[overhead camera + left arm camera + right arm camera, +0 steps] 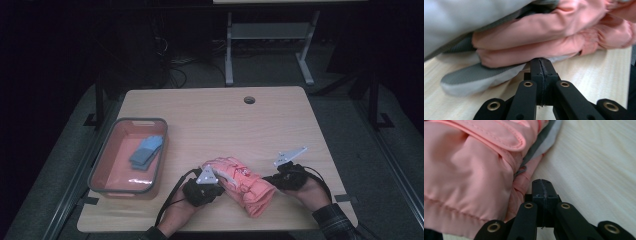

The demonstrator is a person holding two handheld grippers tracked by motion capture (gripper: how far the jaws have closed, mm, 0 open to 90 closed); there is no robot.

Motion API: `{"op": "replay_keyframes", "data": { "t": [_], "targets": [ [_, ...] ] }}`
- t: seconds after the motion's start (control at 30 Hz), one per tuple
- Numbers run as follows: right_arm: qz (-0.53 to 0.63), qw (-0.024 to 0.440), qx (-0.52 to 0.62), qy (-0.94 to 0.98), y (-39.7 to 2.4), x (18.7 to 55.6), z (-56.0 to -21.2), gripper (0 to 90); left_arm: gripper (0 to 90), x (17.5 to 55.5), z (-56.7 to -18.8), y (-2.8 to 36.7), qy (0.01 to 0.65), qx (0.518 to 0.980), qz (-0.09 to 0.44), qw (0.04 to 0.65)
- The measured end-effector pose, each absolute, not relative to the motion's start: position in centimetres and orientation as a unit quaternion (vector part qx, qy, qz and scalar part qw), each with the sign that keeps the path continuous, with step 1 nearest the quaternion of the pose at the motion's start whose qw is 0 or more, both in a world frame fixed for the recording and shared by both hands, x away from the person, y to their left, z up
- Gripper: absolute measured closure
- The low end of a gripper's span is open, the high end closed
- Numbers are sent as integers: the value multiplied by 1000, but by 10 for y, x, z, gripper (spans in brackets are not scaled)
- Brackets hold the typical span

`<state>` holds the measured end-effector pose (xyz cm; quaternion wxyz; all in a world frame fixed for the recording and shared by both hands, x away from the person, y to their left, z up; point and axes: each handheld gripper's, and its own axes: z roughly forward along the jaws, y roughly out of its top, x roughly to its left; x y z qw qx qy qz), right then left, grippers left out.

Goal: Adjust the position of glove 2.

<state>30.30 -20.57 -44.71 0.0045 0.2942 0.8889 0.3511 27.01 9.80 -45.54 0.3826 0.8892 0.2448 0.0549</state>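
A pink padded glove (242, 184) with grey and white palm parts lies on the wooden table (225, 120) near its front edge. My left gripper (220, 188) is at the glove's left end, held in a hand. In the left gripper view the glove's pink fingers (544, 32) lie just beyond my left gripper (541, 61), whose jaws are pressed together with nothing between them. My right gripper (270, 180) sits at the glove's right end. In the right gripper view it (542, 182) is shut beside the glove's cuff (469, 177), tips just off the fabric.
A grey-rimmed tray (103, 187) with a pink floor stands at the table's left, holding a folded blue-grey item (146, 151). A cable hole (249, 100) is near the table's far edge. A metal frame (270, 30) stands on the dark floor behind.
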Motion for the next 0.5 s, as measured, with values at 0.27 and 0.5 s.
{"op": "replay_keyframes", "data": {
  "t": [0.27, 0.5],
  "targets": [
    [354, -11, 267, 896, -191, 293, -450, 900, 893, 285, -453, 101, 258, 886, 59, 380],
    [358, -20, 249, 900, -179, 284, -450, 900, 893, 300, -452, 105, 268, 884, 60, 380]
  ]
}}
